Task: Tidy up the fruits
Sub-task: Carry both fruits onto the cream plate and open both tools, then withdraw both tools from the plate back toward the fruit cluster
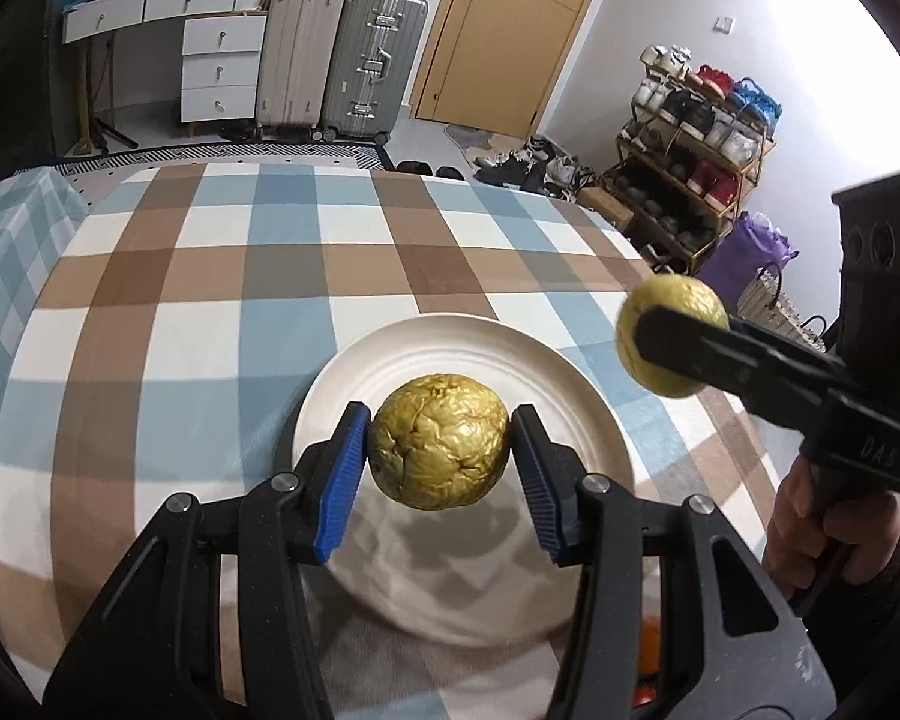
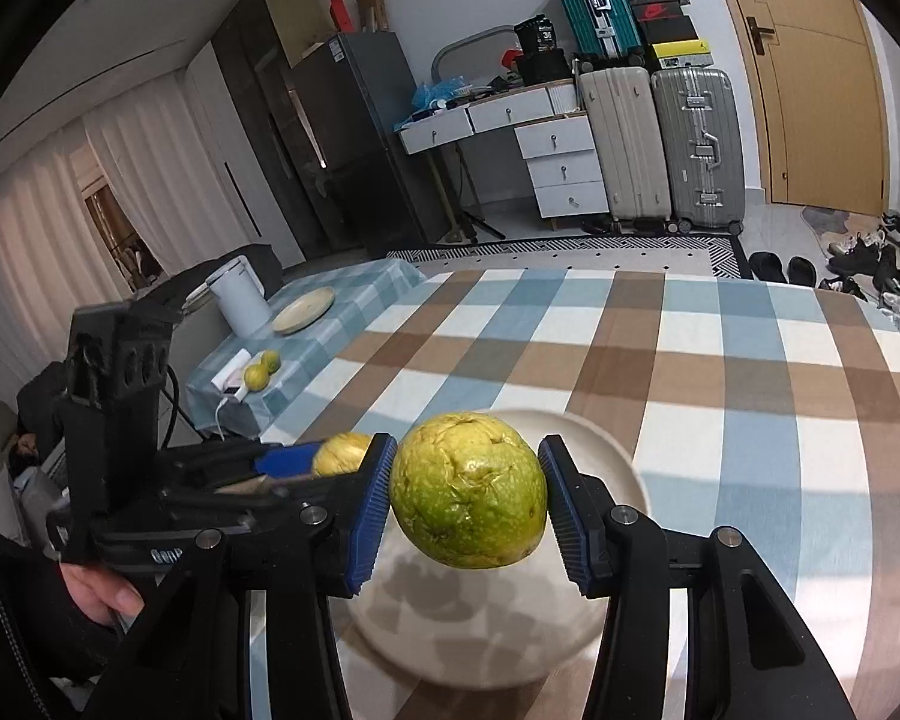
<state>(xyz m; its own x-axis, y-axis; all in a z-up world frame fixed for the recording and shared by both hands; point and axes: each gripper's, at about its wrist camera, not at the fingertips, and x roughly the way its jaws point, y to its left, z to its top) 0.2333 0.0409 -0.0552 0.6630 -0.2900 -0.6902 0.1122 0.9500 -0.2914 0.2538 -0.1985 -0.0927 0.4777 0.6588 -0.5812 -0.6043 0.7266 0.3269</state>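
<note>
My left gripper [image 1: 441, 450] is shut on a wrinkled yellow fruit [image 1: 440, 441], held in the air above a white plate [image 1: 354, 372] on the checked tablecloth. In the right wrist view my right gripper [image 2: 467, 492] is shut on a yellow-green fruit [image 2: 469, 489], also lifted over the white plate [image 2: 606, 462]. The right gripper with its fruit [image 1: 672, 336] shows at the right of the left wrist view, beside the plate. The left gripper's fruit [image 2: 341, 453] peeks out at the left of the right wrist view.
A side table at the far left carries two more yellow-green fruits [image 2: 261, 371], a second plate [image 2: 303, 310], a white kettle [image 2: 238, 297] and a white charger. The checked tablecloth [image 1: 210, 276] stretches ahead. Suitcases, drawers, a shoe rack [image 1: 690, 156] and a door stand beyond.
</note>
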